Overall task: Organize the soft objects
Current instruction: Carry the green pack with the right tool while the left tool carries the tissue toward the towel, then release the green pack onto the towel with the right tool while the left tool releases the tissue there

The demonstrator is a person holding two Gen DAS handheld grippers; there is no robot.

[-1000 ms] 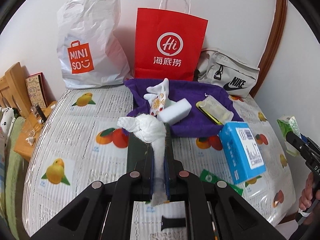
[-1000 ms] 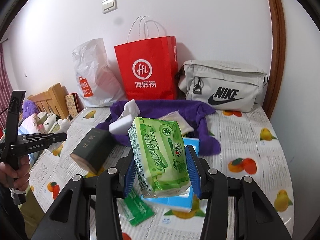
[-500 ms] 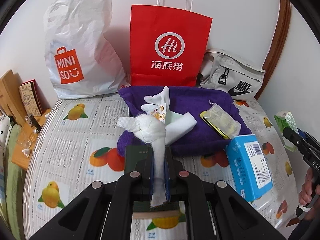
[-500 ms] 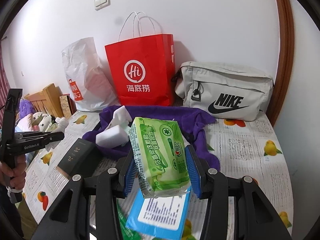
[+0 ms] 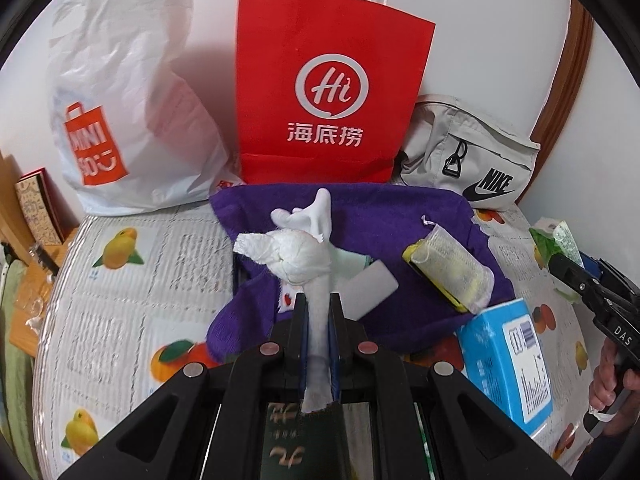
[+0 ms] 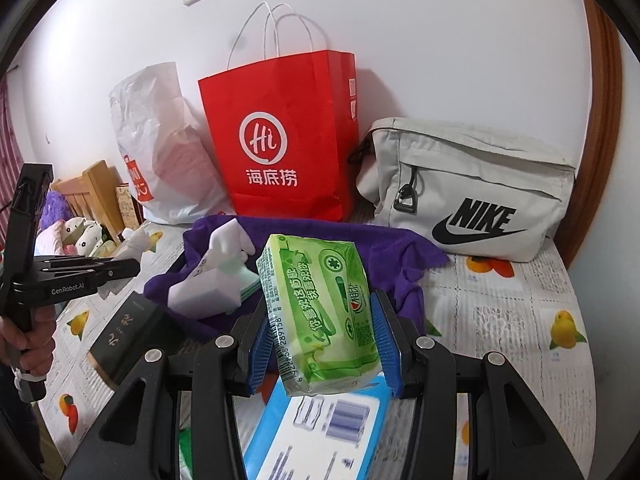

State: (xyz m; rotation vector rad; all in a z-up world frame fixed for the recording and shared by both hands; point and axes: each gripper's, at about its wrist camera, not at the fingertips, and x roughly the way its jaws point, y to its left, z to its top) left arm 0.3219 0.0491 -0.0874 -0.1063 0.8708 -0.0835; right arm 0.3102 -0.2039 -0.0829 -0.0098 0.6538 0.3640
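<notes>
Between the left gripper (image 5: 318, 314) fingers: a knotted white cloth (image 5: 298, 254), jaws nearly closed on its tail, knot sticking out past the tips. Right gripper (image 6: 323, 334) is clamped at moderate width on a green tissue pack (image 6: 320, 316), blue pads pressing both sides, pack slightly squashed.

Both items are airborne, so step in hand looks like carry-to-drop, likely headed for the purple cloth (image 5: 372, 216) just ahead of both tools. Already on it: a white sponge block (image 6: 204, 292), a yellow item in a mesh sleeve (image 5: 448, 276), and a white soft piece (image 5: 310, 214) just beyond the knot.

Below the left tool: dark box (image 5: 296, 440). Below the right tool: blue box (image 6: 316, 432). Neither looks soft, so probably not part of this.

Far ahead against the wall: red paper bag (image 5: 332, 88), white plastic bag (image 5: 120, 92), grey Nike pouch (image 6: 468, 188).

Next move, my read: push both tools forward over free purple area, lower, then open. The cloth tail is thin, so it may cling to the pads. Left drop zone is crowded by the sponge; aim clear of it.
</notes>
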